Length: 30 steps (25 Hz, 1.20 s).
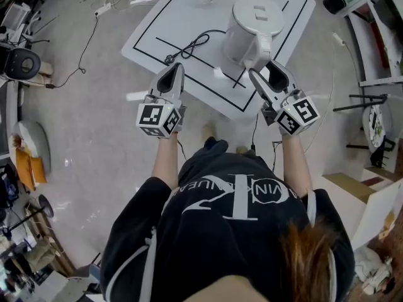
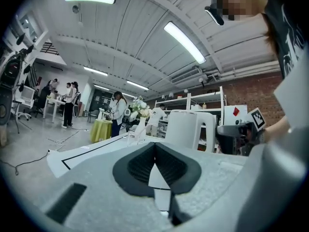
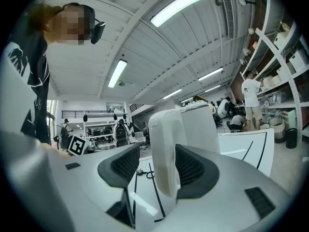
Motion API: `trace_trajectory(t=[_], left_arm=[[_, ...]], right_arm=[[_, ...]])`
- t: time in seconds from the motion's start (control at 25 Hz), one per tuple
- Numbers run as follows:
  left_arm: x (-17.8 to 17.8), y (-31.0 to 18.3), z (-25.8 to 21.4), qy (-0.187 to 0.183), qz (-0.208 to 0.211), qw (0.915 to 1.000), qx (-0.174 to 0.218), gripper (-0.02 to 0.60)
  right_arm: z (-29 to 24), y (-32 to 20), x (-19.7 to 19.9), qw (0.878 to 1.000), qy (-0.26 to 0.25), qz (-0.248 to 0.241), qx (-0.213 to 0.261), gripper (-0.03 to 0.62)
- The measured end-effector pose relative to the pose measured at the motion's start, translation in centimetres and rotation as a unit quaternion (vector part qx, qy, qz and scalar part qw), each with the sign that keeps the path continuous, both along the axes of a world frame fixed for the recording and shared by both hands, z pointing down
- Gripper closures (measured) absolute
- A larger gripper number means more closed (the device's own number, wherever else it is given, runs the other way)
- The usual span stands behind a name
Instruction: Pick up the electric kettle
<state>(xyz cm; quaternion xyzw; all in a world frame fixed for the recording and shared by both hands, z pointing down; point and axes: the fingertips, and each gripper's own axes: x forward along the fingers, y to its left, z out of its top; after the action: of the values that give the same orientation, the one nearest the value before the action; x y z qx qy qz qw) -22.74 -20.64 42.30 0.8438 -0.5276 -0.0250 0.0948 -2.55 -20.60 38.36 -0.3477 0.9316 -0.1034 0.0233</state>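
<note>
A flat white desk (image 1: 164, 24) marked with thin black lines carries the smooth white plastic cylindrical electric kettle (image 1: 252, 24), standing upright near its front edge. The grey right tool (image 1: 262, 68) straddles the kettle's glossy looped handle (image 3: 164, 149), jaws parted, ribbed black pads (image 3: 190, 168) not clamped. Left of the kettle, the left tool (image 1: 176, 68) is clenched, empty. A coiled black cord (image 1: 192, 46) lies beside the kettle.

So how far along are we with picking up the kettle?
Done: the right gripper is lined up, its open jaws on either side of the handle of the kettle. In hand: the grasp; one pad looks to touch the handle, and a gap shows on the other side. Left to do: clamp and lift, since the kettle stands on the table. The left gripper is shut and empty.
</note>
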Motion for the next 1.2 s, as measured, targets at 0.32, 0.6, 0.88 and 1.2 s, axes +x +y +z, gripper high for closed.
trace_trajectory(t=[0.32, 0.6, 0.88, 1.2], left_arm=[[0.5, -2.4, 1.1, 0.006, 0.046, 0.9989, -0.006, 0.574], [1.5, -3.2, 2.0, 0.009, 0.059, 0.9981, -0.017, 0.574], [1.7, -4.3, 1.7, 0.003, 0.027, 0.9994, -0.019, 0.574], [3.1, -4.9, 1.7, 0.002, 0.001, 0.9997, -0.025, 0.574]], right_arm=[[-0.4, -1.0, -0.7, 1.0, 0.015, -0.006, 0.007, 0.375], [-0.6, -1.6, -1.1, 0.998, 0.009, -0.064, -0.001, 0.375], [-1.2, -2.2, -2.4, 0.988, -0.006, -0.151, -0.002, 0.387], [-1.4, -2.3, -3.2, 0.983, 0.007, -0.182, 0.01, 0.419]])
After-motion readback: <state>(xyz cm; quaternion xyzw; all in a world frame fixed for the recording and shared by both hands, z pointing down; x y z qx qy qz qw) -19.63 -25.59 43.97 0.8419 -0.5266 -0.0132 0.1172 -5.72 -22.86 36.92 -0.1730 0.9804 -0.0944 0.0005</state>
